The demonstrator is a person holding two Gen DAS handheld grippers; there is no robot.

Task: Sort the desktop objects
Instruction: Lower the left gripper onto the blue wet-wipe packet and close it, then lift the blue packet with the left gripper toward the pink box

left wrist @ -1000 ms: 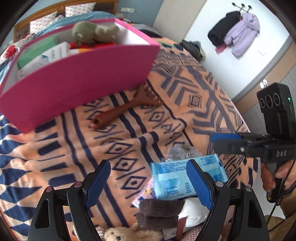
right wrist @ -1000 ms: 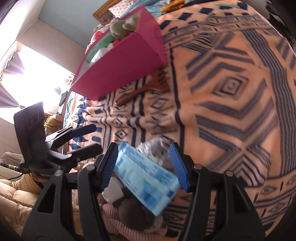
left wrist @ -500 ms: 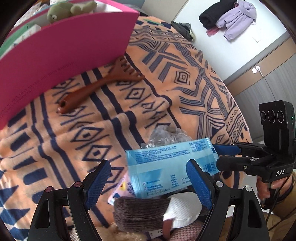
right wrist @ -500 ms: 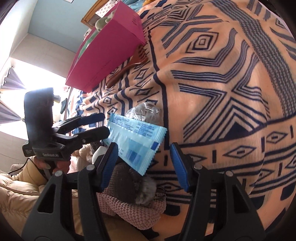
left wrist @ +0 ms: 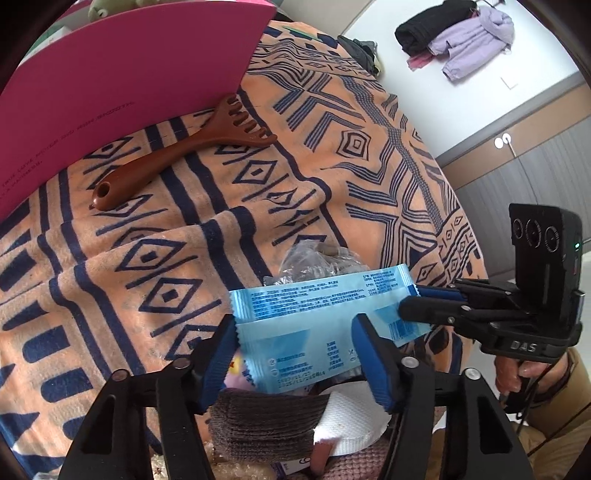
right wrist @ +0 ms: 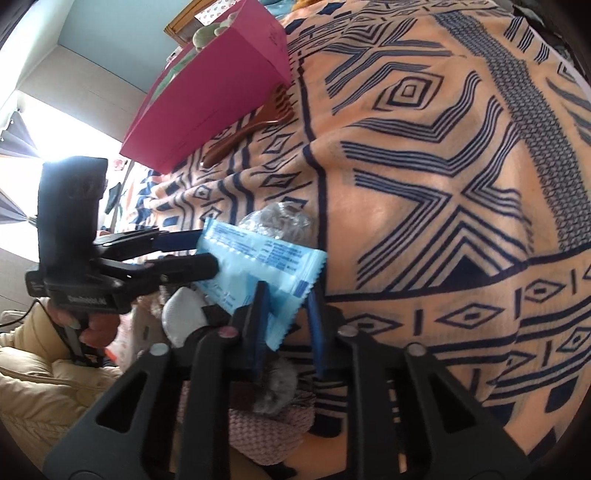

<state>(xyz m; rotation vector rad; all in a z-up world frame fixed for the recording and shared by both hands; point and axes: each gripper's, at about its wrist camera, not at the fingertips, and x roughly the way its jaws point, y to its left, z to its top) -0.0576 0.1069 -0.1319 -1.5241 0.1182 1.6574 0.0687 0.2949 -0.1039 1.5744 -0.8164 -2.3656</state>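
Observation:
A light blue snack packet (left wrist: 314, 314) hangs in the air between my two grippers, above a pile at the blanket's near edge. My right gripper (right wrist: 288, 317) has its fingers drawn in on the packet's right corner (right wrist: 291, 291); in the left wrist view, the right gripper (left wrist: 421, 302) pinches that end. My left gripper (left wrist: 295, 363) is open, its blue pads partly narrowed around the packet's middle. A tall pink box (left wrist: 110, 81) holding a plush toy (right wrist: 207, 33) stands at the far left.
A brown wooden comb-like scratcher (left wrist: 177, 155) lies against the pink box. A crumpled clear bag (left wrist: 317, 258) sits just beyond the packet. Under the grippers lie a brown knitted item (left wrist: 266, 424) and a white piece (left wrist: 351, 417). The patterned orange blanket (left wrist: 369, 147) stretches right; coats (left wrist: 461, 37) hang on the wall.
Both grippers have moved in on the packet. The right fingers closed from wide apart onto its corner. The left fingers narrowed around it, and the view tilted down toward the pile.

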